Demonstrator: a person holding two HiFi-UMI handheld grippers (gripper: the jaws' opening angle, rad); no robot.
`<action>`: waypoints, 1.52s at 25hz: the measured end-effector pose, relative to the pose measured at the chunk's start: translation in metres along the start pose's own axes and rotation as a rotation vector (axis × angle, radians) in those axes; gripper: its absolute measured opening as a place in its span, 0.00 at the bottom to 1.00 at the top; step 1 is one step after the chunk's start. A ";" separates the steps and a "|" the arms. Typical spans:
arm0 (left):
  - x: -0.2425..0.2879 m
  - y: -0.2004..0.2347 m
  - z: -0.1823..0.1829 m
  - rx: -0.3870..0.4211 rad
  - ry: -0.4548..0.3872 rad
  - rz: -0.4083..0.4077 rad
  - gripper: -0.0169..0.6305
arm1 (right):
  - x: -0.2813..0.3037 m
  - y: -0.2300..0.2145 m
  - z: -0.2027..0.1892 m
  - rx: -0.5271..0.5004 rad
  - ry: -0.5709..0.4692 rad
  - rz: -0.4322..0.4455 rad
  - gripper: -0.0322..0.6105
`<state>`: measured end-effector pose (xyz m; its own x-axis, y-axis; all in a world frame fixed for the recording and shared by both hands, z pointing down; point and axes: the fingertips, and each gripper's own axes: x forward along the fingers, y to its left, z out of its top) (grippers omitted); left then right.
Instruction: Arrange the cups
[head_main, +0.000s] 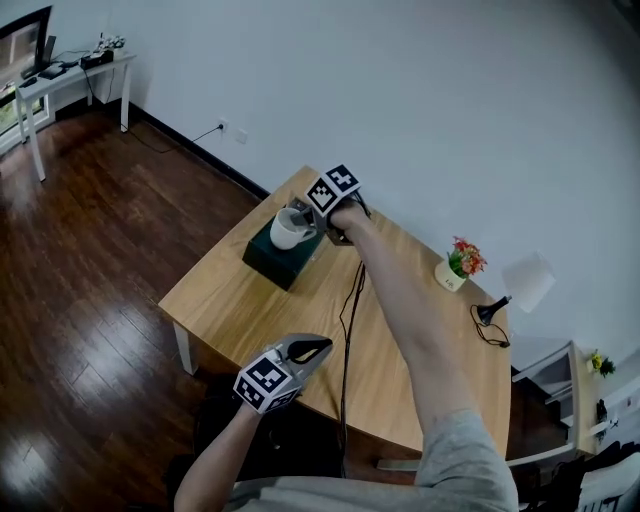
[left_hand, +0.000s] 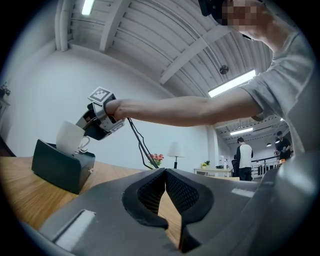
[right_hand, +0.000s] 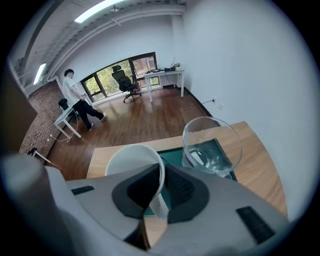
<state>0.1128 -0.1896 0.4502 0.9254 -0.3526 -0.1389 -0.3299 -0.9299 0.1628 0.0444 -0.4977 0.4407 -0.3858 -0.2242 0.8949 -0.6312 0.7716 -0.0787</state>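
A white cup (head_main: 290, 230) with a handle hangs tilted over a dark green box (head_main: 272, 262) at the far end of the wooden table (head_main: 400, 350). My right gripper (head_main: 312, 226) is shut on the cup's rim. In the right gripper view the cup wall (right_hand: 135, 160) sits between the jaws of the right gripper (right_hand: 157, 192), and a clear glass cup (right_hand: 212, 142) stands on the box (right_hand: 172, 152) just beyond it. My left gripper (head_main: 312, 350) hovers at the table's near edge, shut and holding nothing. In the left gripper view the left gripper (left_hand: 165, 172) faces the cup (left_hand: 70, 136) and the box (left_hand: 60, 165).
A small pot of red flowers (head_main: 458, 265) and a white lamp (head_main: 525, 280) stand at the table's far right. A black cable (head_main: 350, 320) runs across the tabletop. A white desk (head_main: 70, 75) stands far left. A person (right_hand: 75, 100) stands far off on the wooden floor.
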 end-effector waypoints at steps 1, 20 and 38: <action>0.000 -0.001 0.000 -0.001 0.000 -0.001 0.05 | 0.004 -0.001 0.002 0.011 0.007 0.004 0.11; 0.002 -0.004 -0.006 0.032 0.027 0.002 0.04 | 0.003 0.001 0.007 0.047 -0.108 -0.013 0.17; -0.006 0.011 0.000 -0.071 -0.010 0.012 0.04 | -0.224 0.101 -0.104 -0.052 -1.070 0.125 0.11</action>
<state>0.1035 -0.1978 0.4524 0.9193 -0.3653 -0.1466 -0.3267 -0.9158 0.2334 0.1365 -0.3078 0.2780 -0.8496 -0.5265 0.0317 -0.5267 0.8439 -0.1015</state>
